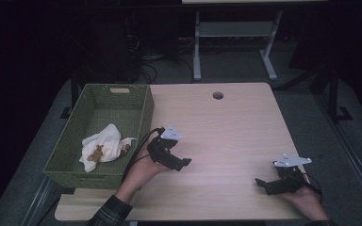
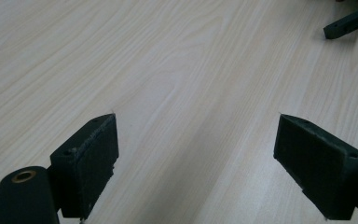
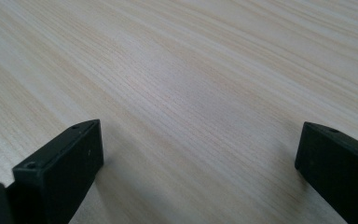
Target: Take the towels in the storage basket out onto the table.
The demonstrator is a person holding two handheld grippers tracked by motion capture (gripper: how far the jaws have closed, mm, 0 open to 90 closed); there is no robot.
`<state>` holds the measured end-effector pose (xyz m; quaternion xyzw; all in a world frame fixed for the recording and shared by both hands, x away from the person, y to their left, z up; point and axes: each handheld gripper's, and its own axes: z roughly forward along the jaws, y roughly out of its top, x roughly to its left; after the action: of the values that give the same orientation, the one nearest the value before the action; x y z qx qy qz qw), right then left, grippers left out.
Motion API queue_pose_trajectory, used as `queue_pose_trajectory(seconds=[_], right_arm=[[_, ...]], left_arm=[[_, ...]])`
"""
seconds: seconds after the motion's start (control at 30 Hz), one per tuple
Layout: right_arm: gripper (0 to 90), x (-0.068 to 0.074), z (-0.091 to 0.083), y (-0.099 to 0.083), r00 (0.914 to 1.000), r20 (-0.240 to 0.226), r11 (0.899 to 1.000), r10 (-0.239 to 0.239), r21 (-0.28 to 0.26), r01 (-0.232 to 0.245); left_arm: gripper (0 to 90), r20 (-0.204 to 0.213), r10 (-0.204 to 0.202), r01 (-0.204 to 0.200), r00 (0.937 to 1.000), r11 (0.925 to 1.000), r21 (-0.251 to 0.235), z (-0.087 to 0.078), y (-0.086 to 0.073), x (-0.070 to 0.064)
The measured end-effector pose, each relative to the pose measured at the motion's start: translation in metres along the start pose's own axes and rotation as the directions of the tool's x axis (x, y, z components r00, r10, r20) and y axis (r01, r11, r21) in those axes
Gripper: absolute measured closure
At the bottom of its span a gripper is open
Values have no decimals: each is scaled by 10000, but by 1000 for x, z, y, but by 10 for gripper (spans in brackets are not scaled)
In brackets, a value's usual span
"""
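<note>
Both grippers sit on the wooden table (image 1: 226, 127) with nothing in them. From the high view, the left gripper (image 1: 179, 164) is just right of the green woven basket (image 1: 143, 110), and the right gripper (image 1: 263, 184) is well apart from it near the table's front right edge. Inside the basket lies a crumpled white cloth (image 1: 106, 143) with small brownish bits on it, so the job looks like it's about that cloth, already in the basket.

Left gripper view: jaws spread wide over bare wood, empty, with the other gripper's jaw tip in the top right corner.

Right gripper view: same deal, jaws wide apart, just wood grain between them.

If the cloth needs another grab, probably best to come straight down over the basket rim and pinch a raised fold, not the flat part.
</note>
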<state>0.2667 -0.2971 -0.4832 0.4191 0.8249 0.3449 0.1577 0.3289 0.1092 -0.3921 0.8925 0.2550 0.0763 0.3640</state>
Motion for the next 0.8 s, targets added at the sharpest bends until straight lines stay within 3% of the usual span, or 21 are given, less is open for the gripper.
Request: queue_pose_trajectory(seconds=[0.8], right_arm=[[7, 0, 0, 0, 10000, -10, 10000, -9, 0, 9]], left_arm=[[134, -33, -118, 118, 9999, 9997, -195, -32, 12, 18]])
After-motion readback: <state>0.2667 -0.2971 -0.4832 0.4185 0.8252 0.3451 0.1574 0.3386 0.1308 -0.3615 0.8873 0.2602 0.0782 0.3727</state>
